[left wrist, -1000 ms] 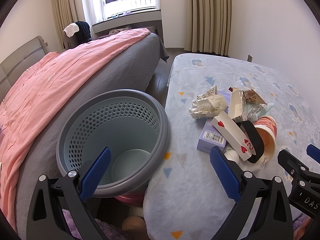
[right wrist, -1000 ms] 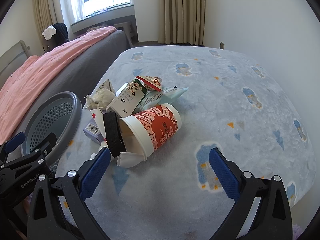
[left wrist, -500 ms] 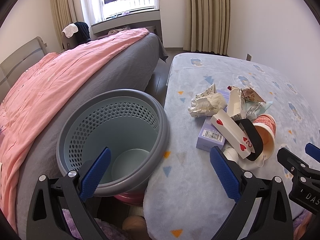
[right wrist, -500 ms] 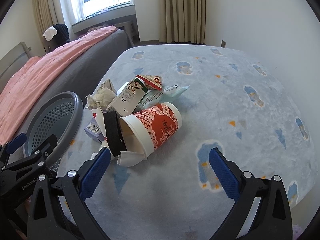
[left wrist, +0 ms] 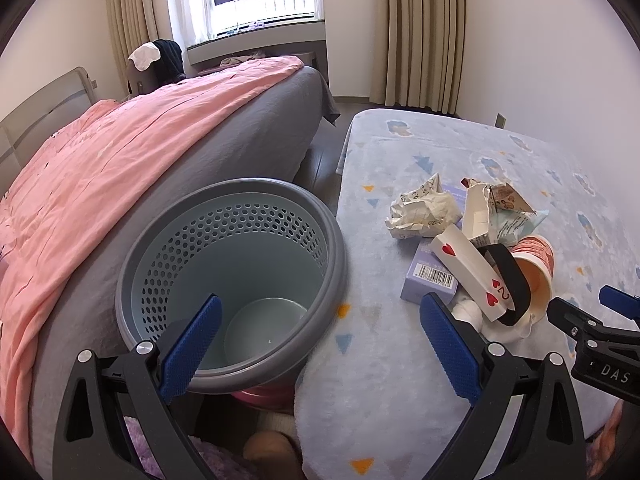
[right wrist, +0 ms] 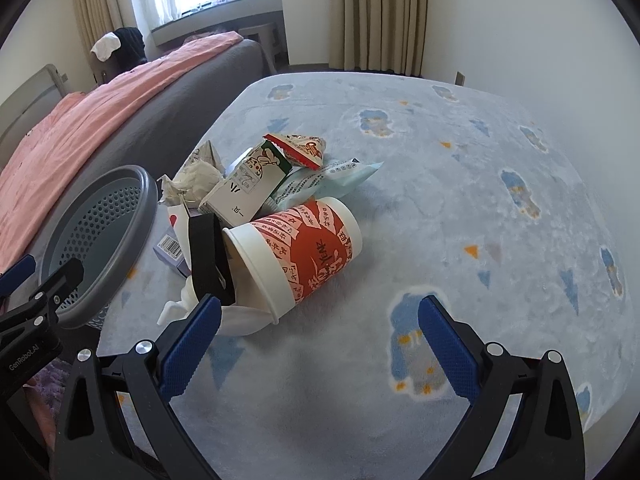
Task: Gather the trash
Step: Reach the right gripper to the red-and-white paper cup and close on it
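I see the trash heaped on the blue patterned blanket [right wrist: 460, 184]: a red-and-white cup [right wrist: 304, 252] on its side, a black band [right wrist: 208, 256] at its mouth, a carton [right wrist: 248, 188], wrappers [right wrist: 304, 150], crumpled paper [left wrist: 420, 210], a playing card [left wrist: 470, 270] and a purple box [left wrist: 430, 280]. The bin [left wrist: 232, 280] stands just left of the heap, beside the bed [left wrist: 120, 152]. My left hand-held gripper [left wrist: 316, 344] is wide open over the bin's rim, holding nothing. My right hand-held gripper [right wrist: 316, 344] gapes empty just short of the cup.
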